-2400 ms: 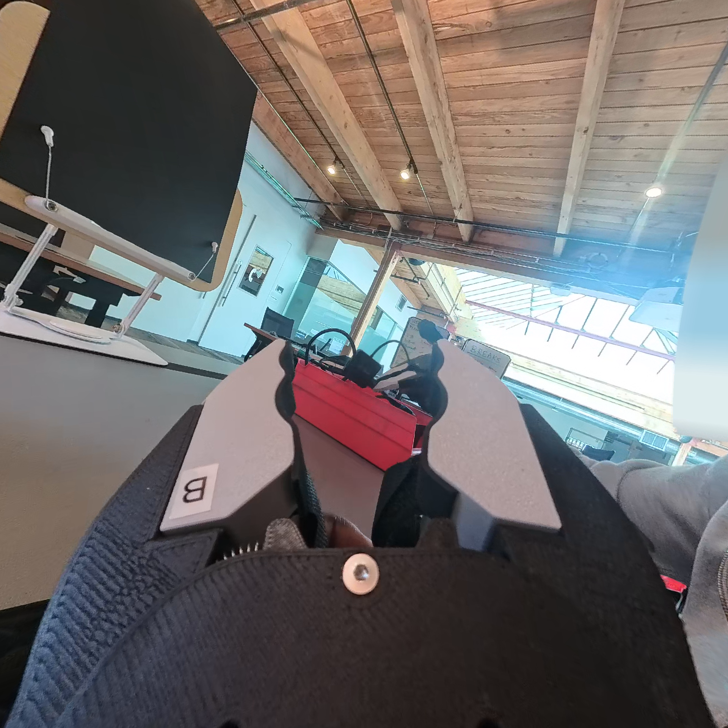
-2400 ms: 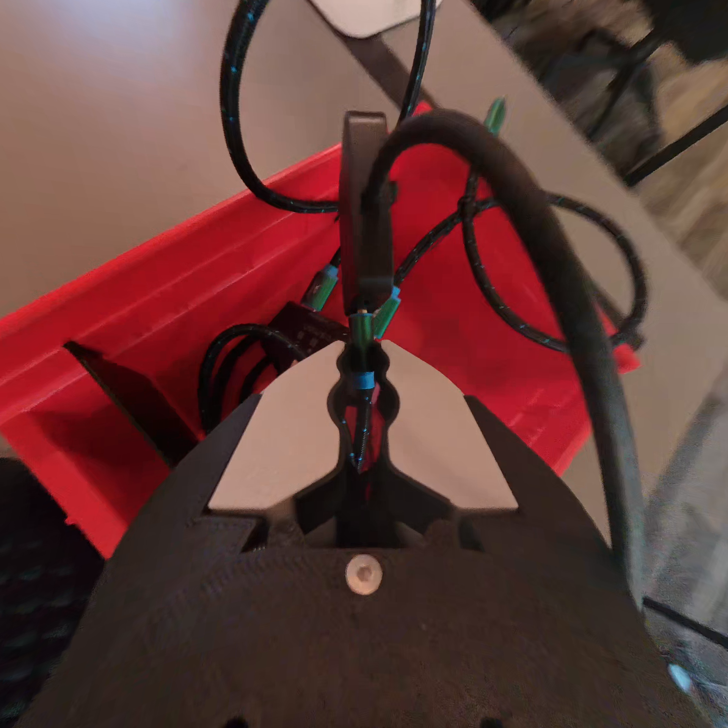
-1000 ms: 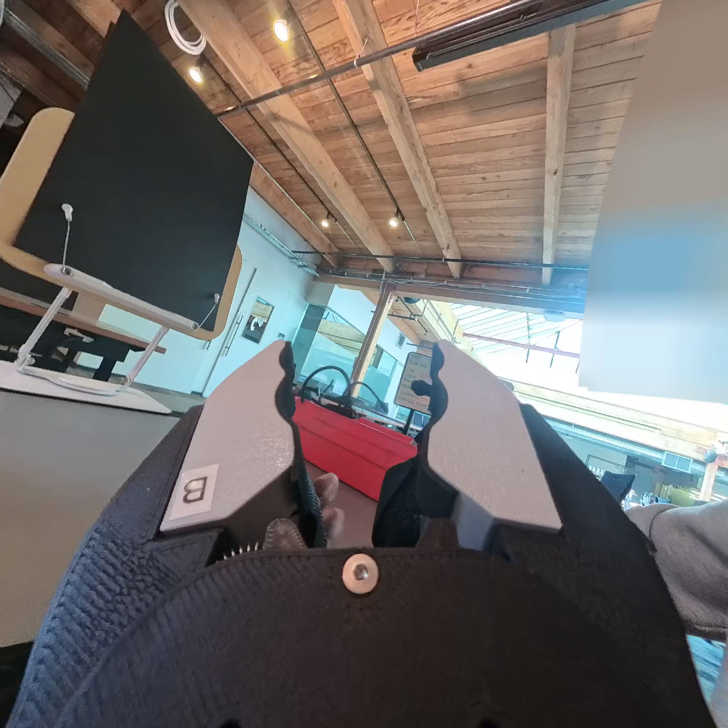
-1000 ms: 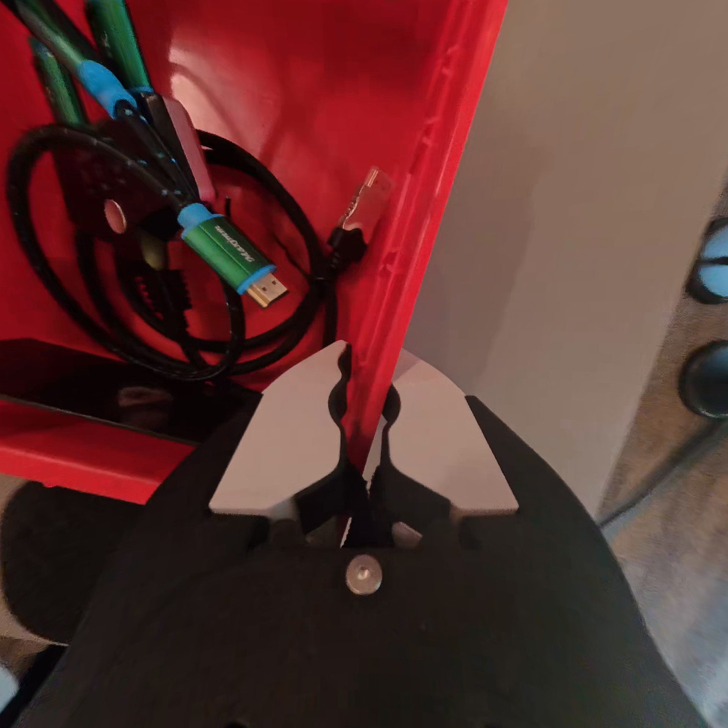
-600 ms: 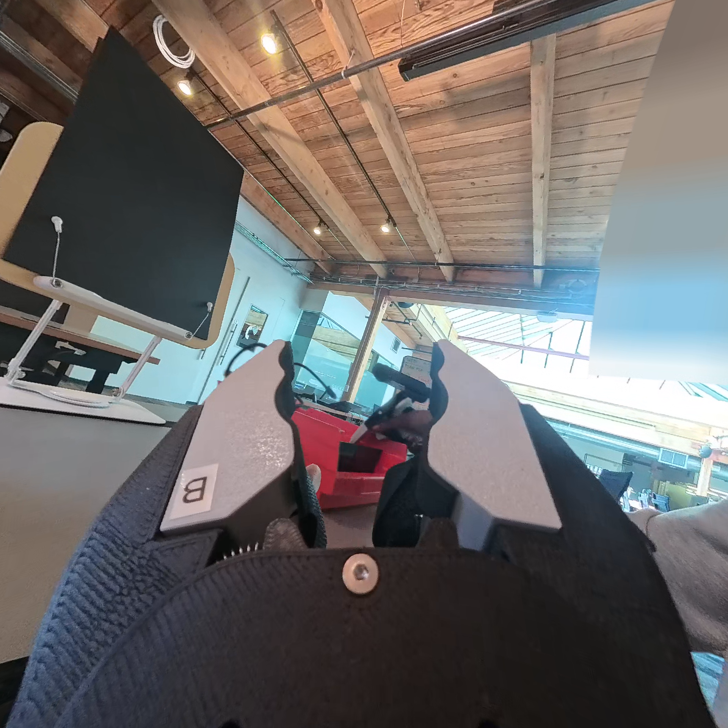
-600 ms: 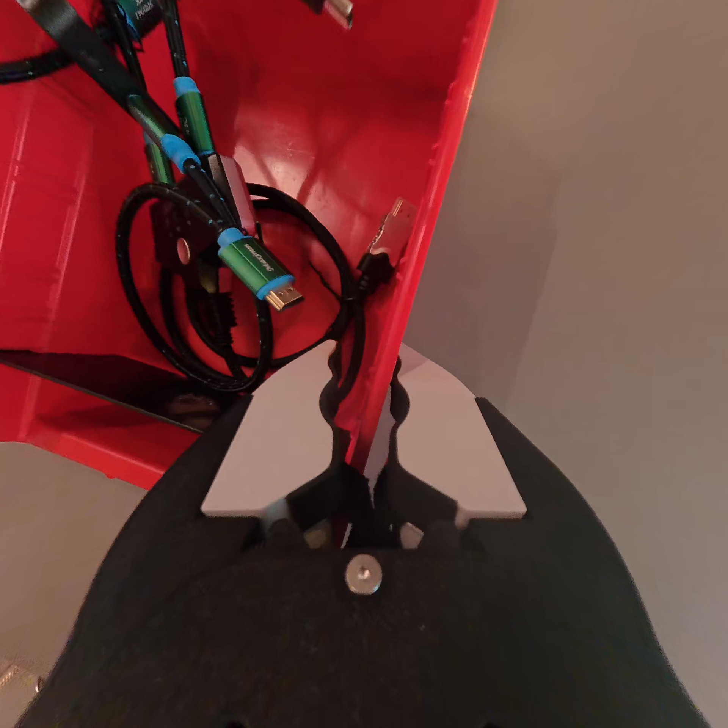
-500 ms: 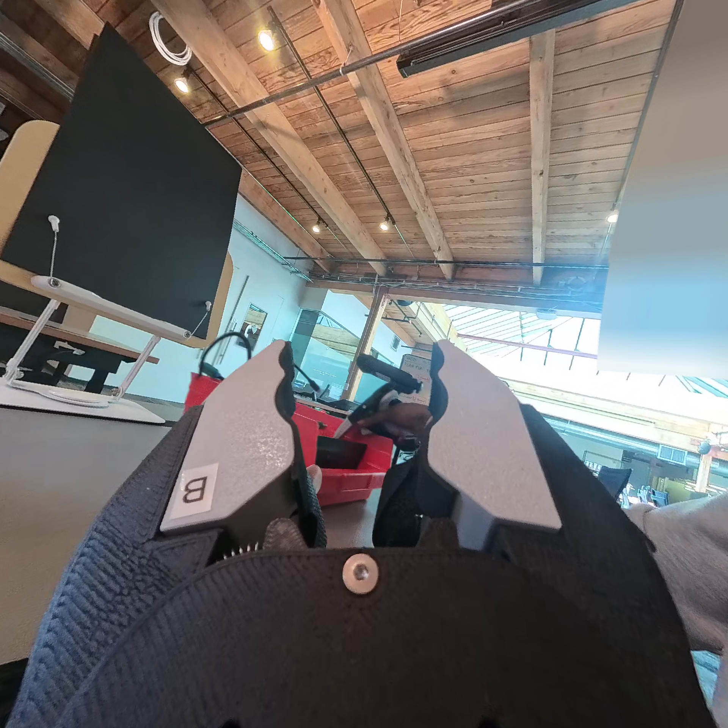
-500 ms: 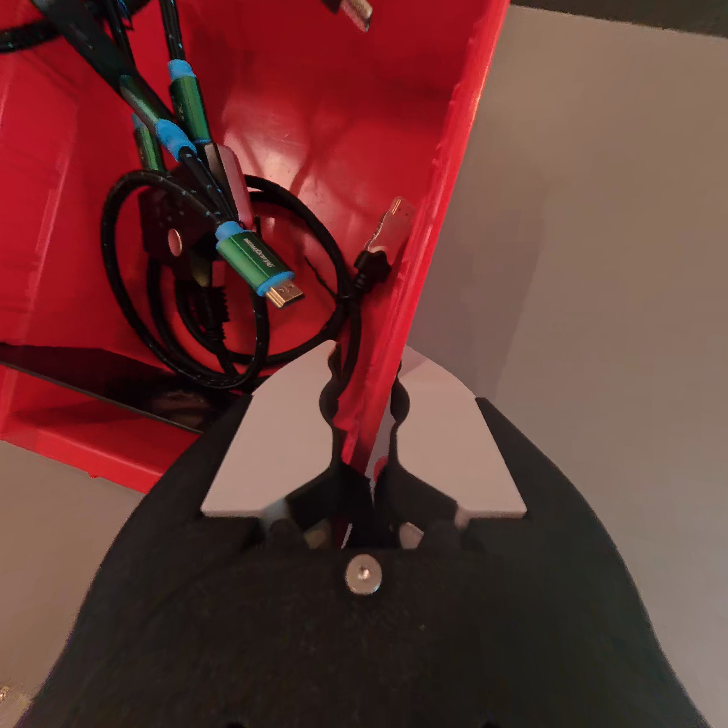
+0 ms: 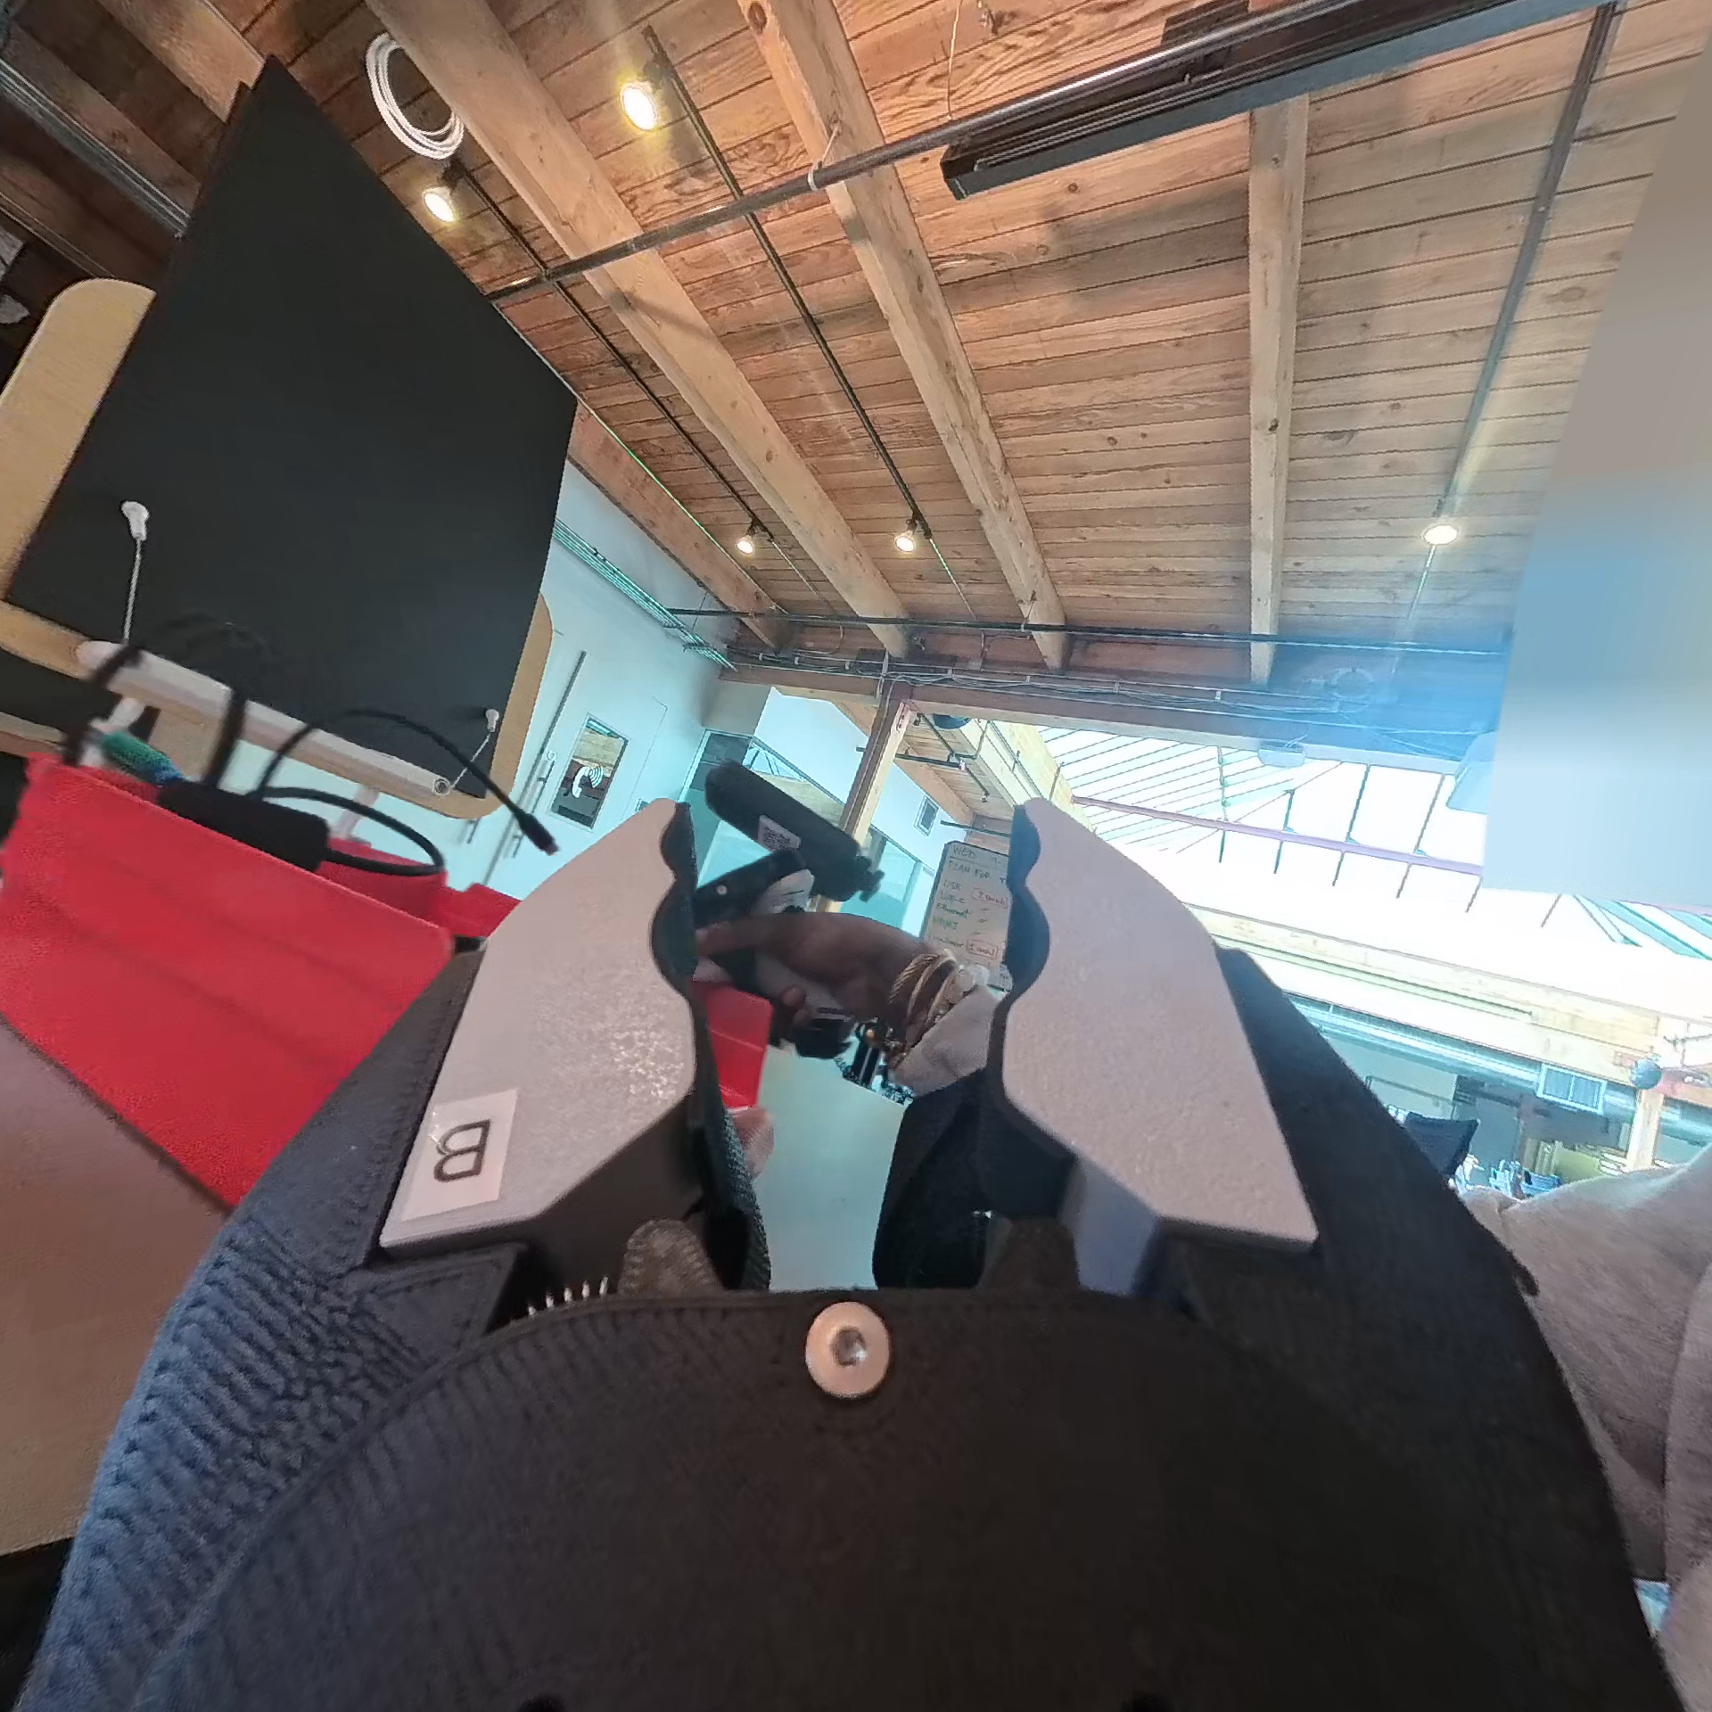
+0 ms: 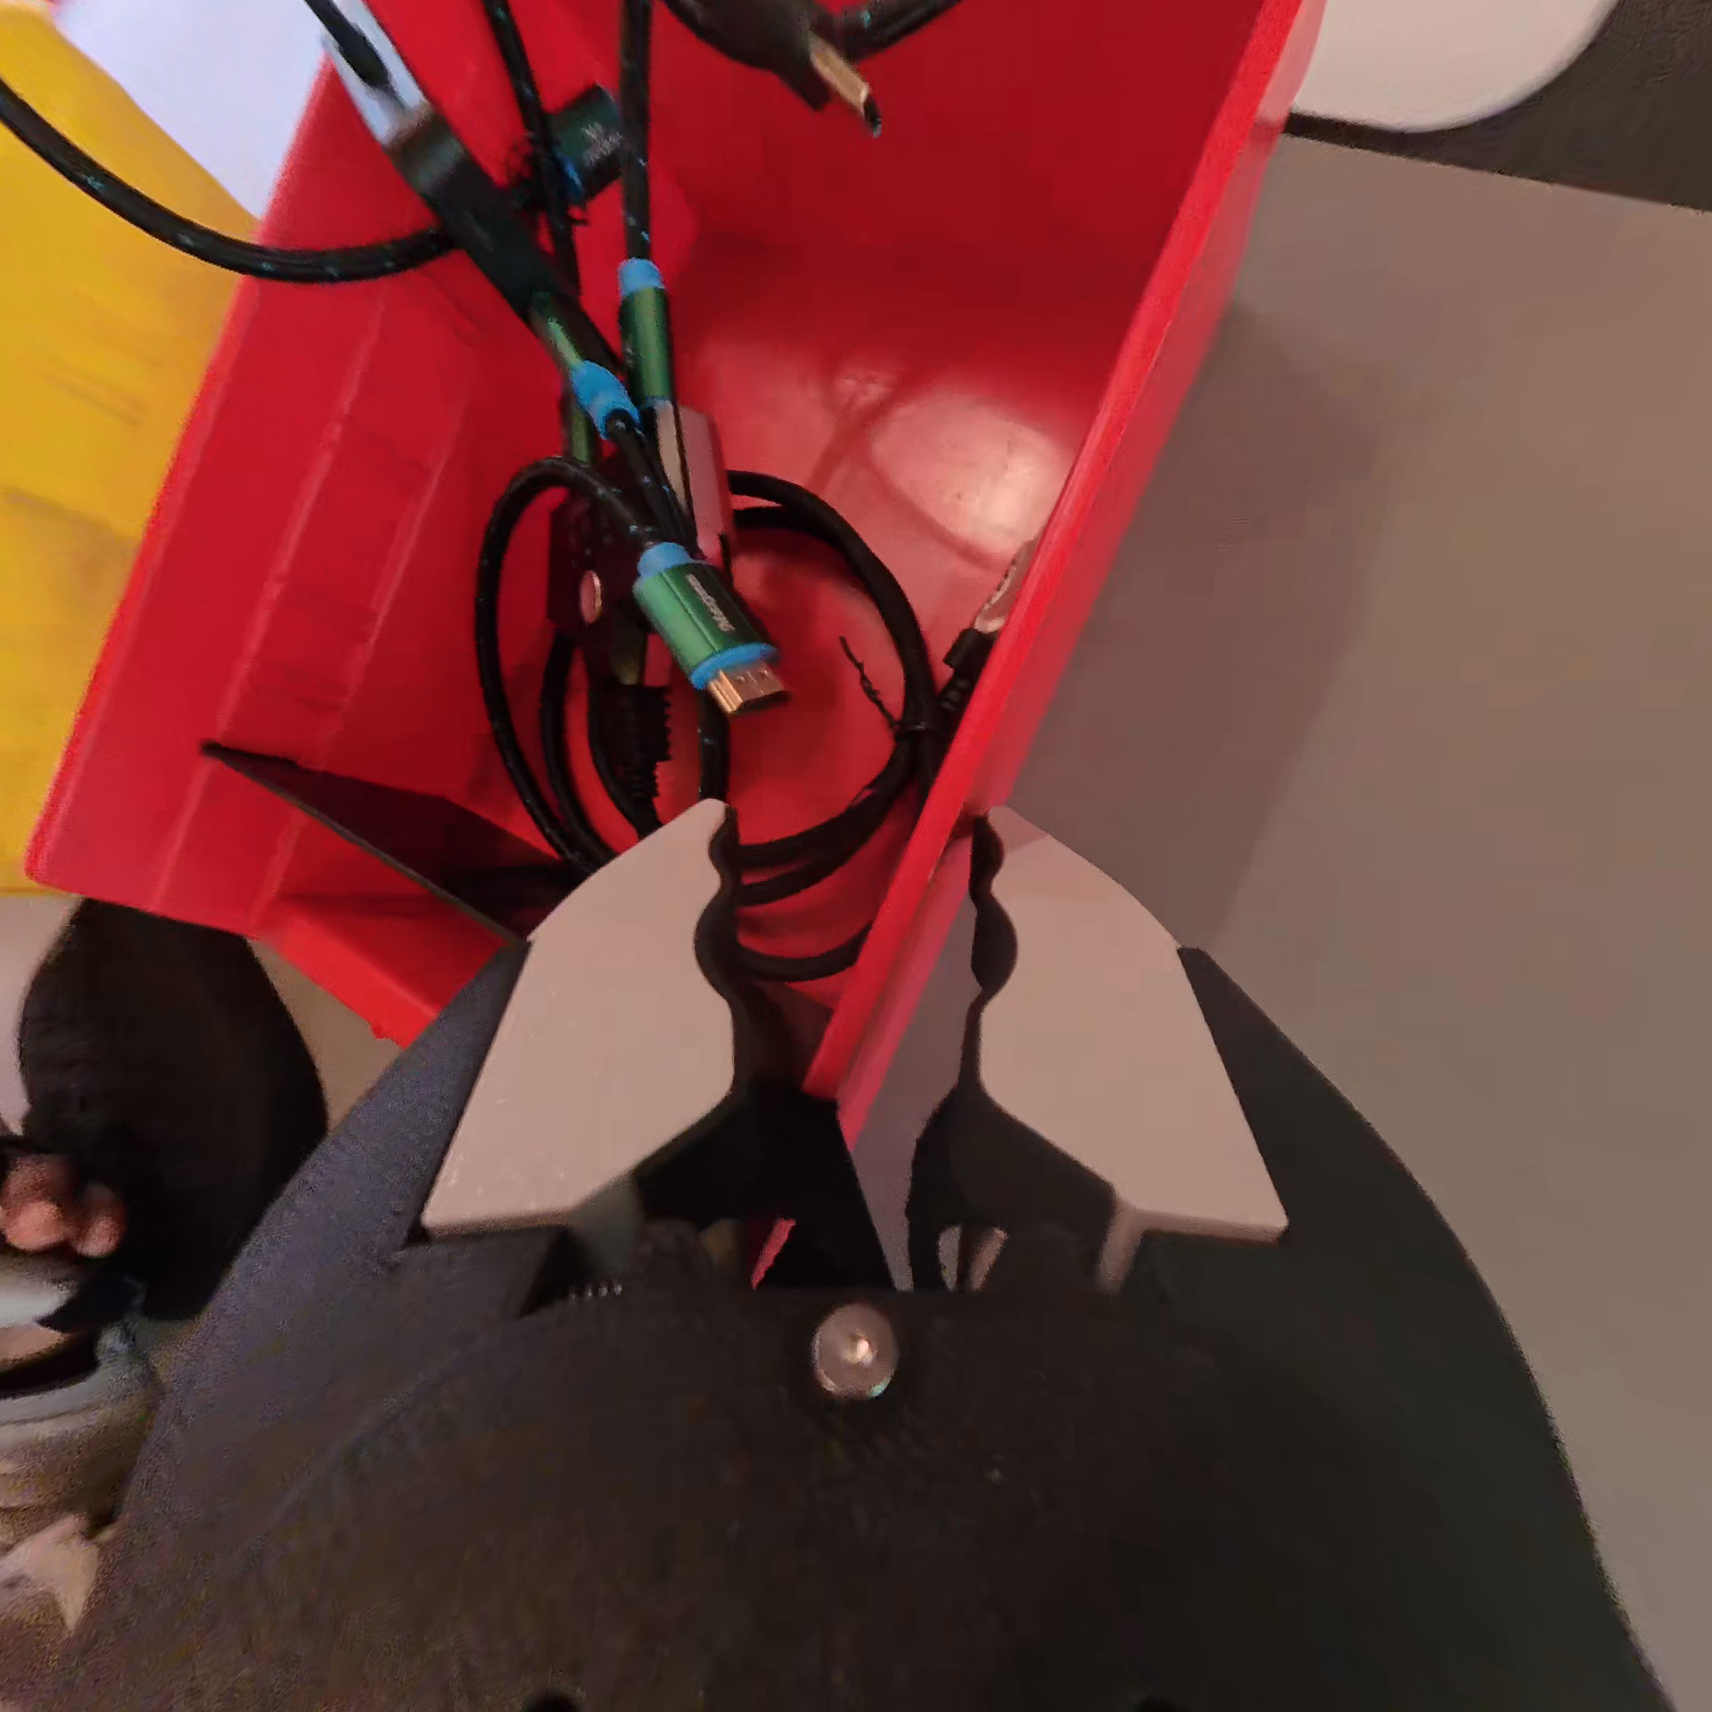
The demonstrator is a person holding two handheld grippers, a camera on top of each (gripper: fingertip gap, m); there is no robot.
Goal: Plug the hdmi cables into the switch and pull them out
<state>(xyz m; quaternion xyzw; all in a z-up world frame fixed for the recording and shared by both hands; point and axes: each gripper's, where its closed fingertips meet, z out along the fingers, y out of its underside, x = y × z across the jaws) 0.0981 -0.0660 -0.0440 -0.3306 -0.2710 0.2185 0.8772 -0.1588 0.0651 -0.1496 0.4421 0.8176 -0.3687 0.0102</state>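
Right gripper: jaws apart, straddling red bin side wall, not clamped. Left gripper: jaws apart, empty, low beside bin. Inside bin: HDMI cables, black braided, green plug with blue collars, gold tip bare; dark switch underneath. Grey table bare right of wall.

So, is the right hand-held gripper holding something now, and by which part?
Nothing is gripped. The right hand-held gripper is open, straddling the red bin's side wall.
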